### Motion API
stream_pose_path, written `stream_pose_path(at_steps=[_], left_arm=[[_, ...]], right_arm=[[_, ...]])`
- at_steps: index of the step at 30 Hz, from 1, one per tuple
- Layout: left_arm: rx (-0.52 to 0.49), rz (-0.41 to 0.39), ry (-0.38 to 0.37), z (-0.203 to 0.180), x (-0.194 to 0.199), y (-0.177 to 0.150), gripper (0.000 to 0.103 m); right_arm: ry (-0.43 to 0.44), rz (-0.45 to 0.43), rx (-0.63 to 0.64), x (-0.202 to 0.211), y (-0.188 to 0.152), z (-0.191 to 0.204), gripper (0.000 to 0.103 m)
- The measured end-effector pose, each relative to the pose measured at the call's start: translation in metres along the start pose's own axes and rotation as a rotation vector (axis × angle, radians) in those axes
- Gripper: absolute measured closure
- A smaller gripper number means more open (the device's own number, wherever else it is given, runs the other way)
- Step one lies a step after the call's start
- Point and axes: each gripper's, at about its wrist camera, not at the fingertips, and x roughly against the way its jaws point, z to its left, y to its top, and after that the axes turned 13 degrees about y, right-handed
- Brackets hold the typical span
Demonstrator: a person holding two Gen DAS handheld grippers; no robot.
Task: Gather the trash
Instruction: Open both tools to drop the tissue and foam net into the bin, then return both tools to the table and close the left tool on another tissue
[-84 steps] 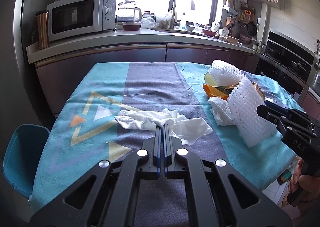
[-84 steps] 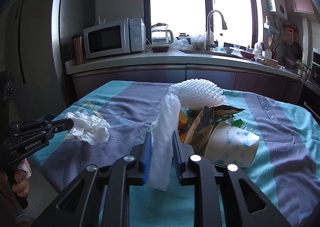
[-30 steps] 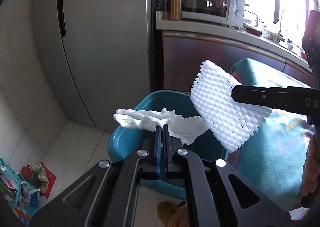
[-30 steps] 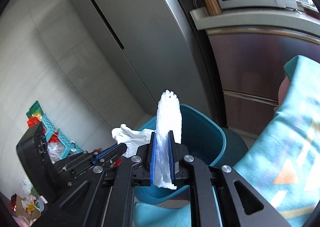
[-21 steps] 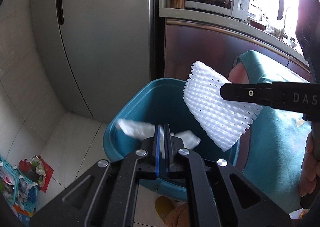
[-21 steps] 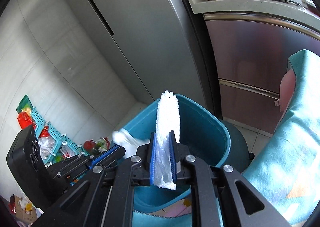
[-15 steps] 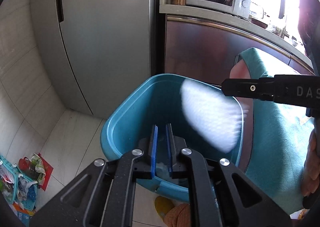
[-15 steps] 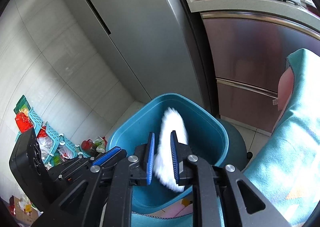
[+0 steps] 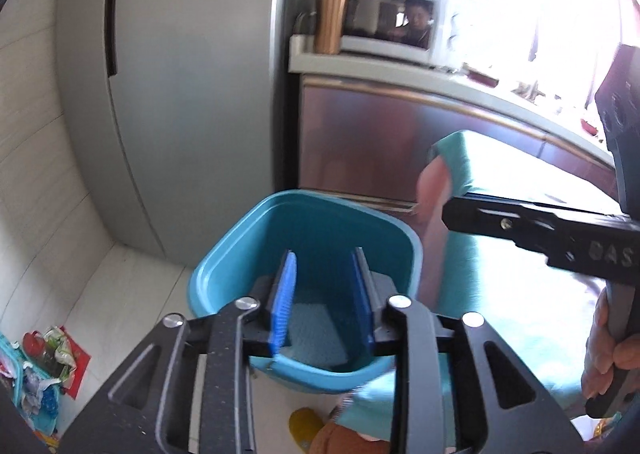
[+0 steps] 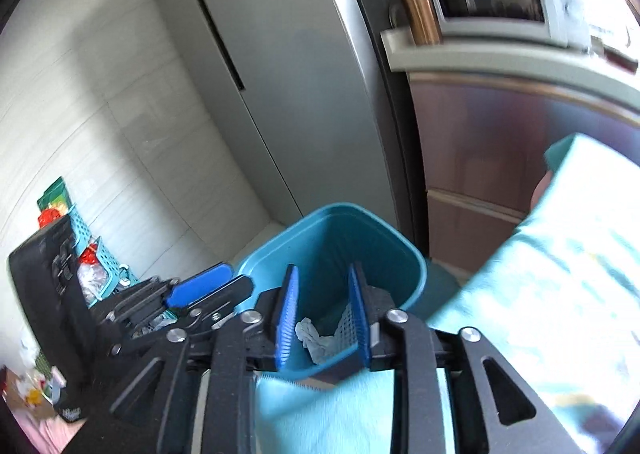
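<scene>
Left tool [image 9: 326, 278] and right tool [image 10: 323, 302], jaws just spread and holding nothing, hang over the teal bin [image 10: 384, 238]; tissue [image 10: 314, 338] and foam net [image 10: 347, 324] lie inside.

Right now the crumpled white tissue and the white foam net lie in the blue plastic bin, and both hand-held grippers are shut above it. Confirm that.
One detail is wrong: both hand-held grippers are open, not shut. The right wrist view shows the right hand-held gripper parted, with the crumpled white tissue and white foam net down in the blue plastic bin; the left hand-held gripper has likewise just opened.
</scene>
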Motion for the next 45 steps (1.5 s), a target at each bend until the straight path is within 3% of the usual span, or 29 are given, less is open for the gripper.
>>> stream_pose_path(at_steps=[5, 10, 24, 37, 40, 45], left_arm=[[-0.026, -0.059, -0.103, -0.027, 0.028, 0.005, 0.066], [-0.088, -0.095, -0.22, -0.071, 0.053, 0.005, 0.063], [-0.28, -0.094, -0.516, -0.221, 0.104, -0.022, 0.062], [-0.426, -0.056, -0.658, -0.311, 0.118, -0.033, 0.054], [-0.445, -0.041, -0.676, -0.329, 0.117, -0.033, 0.053], [-0.46, 0.003, -0.696, -0.352, 0.109, -0.032, 0.052]], right_arm=[[-0.039, -0.083, 0.072, 0.064, -0.012, 0.014, 0.066], [-0.112, -0.154, 0.083, 0.131, -0.03, 0.013, 0.064], [-0.448, -0.357, -0.076, 0.282, -0.114, -0.018, 0.061], [-0.74, -0.509, -0.325, 0.389, -0.195, -0.077, 0.059], [-0.761, -0.521, -0.382, 0.399, -0.208, -0.091, 0.056], [-0.723, -0.511, -0.436, 0.394, -0.219, -0.108, 0.054]])
